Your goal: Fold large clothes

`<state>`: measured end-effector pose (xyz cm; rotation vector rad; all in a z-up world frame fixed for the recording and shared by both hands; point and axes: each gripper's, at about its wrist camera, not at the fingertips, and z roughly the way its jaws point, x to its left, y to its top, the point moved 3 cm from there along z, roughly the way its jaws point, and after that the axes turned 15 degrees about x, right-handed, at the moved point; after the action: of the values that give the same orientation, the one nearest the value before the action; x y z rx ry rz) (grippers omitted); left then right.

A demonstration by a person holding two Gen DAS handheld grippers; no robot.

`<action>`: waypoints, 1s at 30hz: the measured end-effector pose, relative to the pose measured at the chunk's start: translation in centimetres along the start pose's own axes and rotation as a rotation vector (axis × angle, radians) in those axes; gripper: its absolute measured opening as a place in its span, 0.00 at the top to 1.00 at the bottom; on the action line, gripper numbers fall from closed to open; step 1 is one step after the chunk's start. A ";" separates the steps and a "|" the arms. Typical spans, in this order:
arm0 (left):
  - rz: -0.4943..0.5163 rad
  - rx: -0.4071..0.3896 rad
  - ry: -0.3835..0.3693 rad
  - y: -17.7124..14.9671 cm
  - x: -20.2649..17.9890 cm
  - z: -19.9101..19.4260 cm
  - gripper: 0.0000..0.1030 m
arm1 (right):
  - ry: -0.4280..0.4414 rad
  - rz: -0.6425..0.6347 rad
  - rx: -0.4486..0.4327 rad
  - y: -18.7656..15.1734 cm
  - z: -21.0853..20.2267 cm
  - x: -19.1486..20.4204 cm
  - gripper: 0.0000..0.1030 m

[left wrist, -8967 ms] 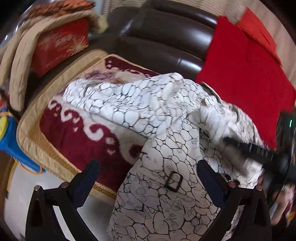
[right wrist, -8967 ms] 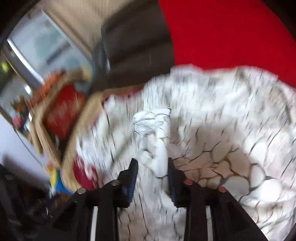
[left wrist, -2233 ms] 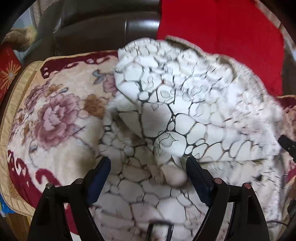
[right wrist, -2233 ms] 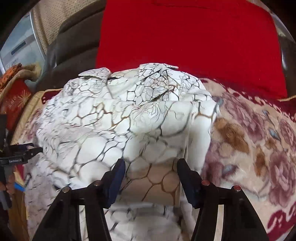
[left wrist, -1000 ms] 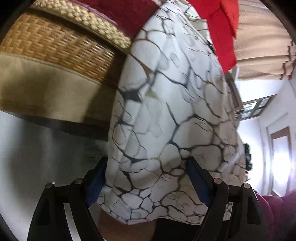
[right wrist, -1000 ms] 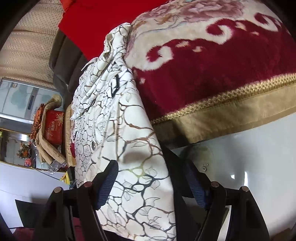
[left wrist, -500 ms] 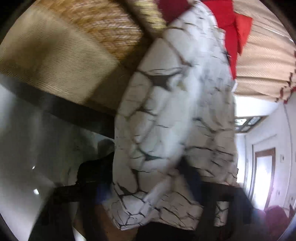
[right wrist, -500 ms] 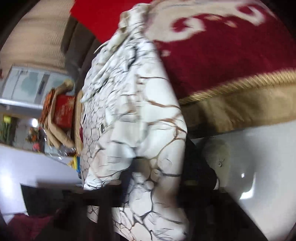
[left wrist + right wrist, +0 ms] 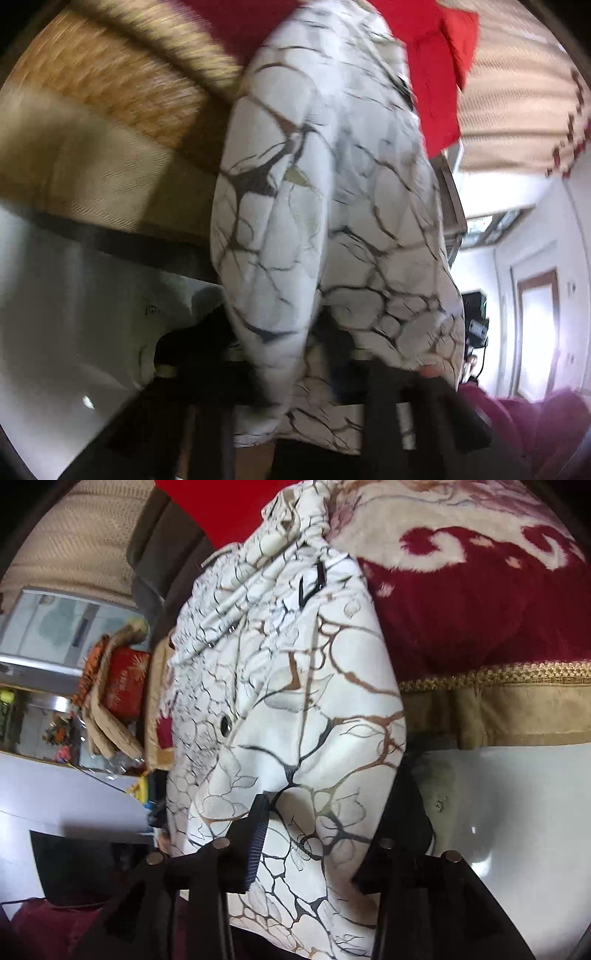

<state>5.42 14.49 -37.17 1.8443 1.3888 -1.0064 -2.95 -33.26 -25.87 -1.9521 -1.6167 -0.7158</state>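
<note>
Gripping the white garment [image 9: 295,709] where it hangs over the front edge of the sofa [image 9: 498,709], we have both grippers — left [image 9: 280,354], right [image 9: 317,834] — just tightened on its hem, readying a fold.

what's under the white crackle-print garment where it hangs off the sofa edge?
Under the garment: the red floral blanket with its gold braid trim, then pale floor. The sofa front directly behind the cloth is covered.
</note>
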 end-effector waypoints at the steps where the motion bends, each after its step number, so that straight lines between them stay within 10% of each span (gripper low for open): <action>1: 0.021 0.002 0.020 0.0 -0.9 -0.2 0.90 | -0.010 -0.028 -0.010 0.0 -0.1 0.7 0.70; 6: 0.102 -0.039 0.023 0.4 -5.6 -2.2 0.93 | 0.011 -0.140 -0.079 1.0 -2.2 4.9 0.91; 14: 0.251 -0.260 -0.025 4.7 -15.7 -10.2 0.93 | 0.092 -0.204 -0.210 6.3 -6.1 8.9 0.92; 20: 0.311 -0.266 0.069 10.5 -18.9 -15.0 0.94 | 0.119 -0.168 -0.348 14.1 -10.2 8.9 0.94; 27: 0.310 -0.188 0.104 11.3 -16.9 -12.7 0.94 | 0.033 -0.092 -0.167 14.1 -8.5 5.8 0.89; 29: 0.293 -0.205 0.083 10.6 -16.7 -13.1 0.94 | 0.045 -0.024 -0.145 11.5 -7.6 3.4 0.57; 30: 0.279 -0.216 0.077 10.3 -16.1 -13.0 0.94 | 0.052 0.007 -0.152 10.5 -7.3 2.5 0.23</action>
<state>15.48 14.54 -16.34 1.8640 1.1899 -0.6260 7.18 -38.13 -19.28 -2.0252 -1.5646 -0.9026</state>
